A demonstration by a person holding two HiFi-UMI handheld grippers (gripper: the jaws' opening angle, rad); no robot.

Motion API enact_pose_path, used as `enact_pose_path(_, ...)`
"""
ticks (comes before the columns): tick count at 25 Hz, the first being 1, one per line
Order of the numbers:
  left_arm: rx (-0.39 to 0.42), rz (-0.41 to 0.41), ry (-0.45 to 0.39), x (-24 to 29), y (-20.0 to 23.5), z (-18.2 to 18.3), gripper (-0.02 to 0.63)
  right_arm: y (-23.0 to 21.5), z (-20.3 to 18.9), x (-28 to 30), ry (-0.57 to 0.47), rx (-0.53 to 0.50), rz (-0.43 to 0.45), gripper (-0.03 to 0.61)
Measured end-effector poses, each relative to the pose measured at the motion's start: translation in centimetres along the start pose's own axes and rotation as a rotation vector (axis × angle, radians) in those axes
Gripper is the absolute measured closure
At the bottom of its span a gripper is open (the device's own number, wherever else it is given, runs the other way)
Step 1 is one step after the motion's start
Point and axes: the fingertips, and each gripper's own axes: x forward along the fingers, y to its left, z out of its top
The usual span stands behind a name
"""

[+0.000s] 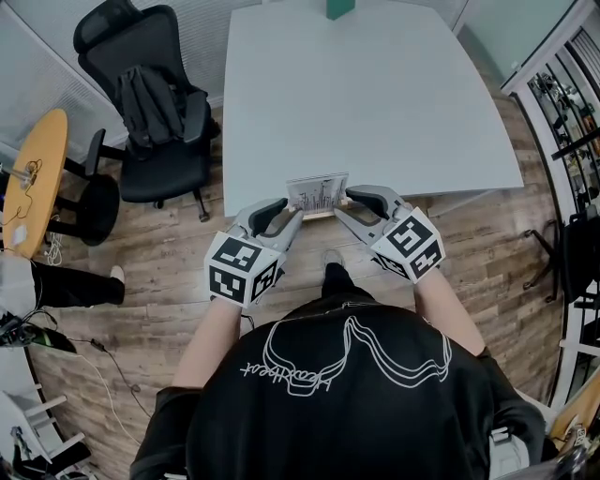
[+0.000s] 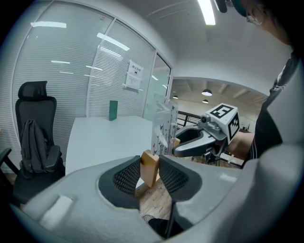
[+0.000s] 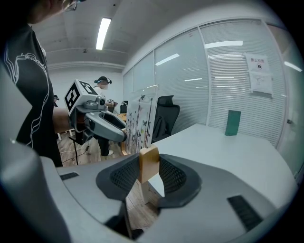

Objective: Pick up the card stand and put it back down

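The card stand (image 1: 317, 194) is a clear printed card upright in a wooden base (image 1: 321, 215), held at the near edge of the white table (image 1: 375, 103). My left gripper (image 1: 292, 218) is shut on the base's left end and my right gripper (image 1: 342, 214) on its right end. In the left gripper view the wooden end (image 2: 150, 166) sits pinched between the pads of the left gripper (image 2: 151, 173), with the card (image 2: 164, 128) and the right gripper (image 2: 204, 135) beyond. The right gripper view shows the other wooden end (image 3: 148, 163) between the right gripper's (image 3: 148, 173) pads. Whether the base touches the table I cannot tell.
A green box (image 1: 339, 7) stands at the table's far edge. A black office chair (image 1: 150, 103) with a bag on it is left of the table, and a round wooden table (image 1: 33, 178) further left. Shelving (image 1: 572, 112) lines the right side. Wood floor lies below my grippers.
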Motion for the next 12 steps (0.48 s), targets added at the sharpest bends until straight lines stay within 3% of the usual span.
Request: enact_pose_path(12, -0.035, -0.004, 0.000, 3.2, 2.5, 1.0, 0.485, -3.6, -0.1, 2.0, 0.020, 0.013, -0.005, 0.443)
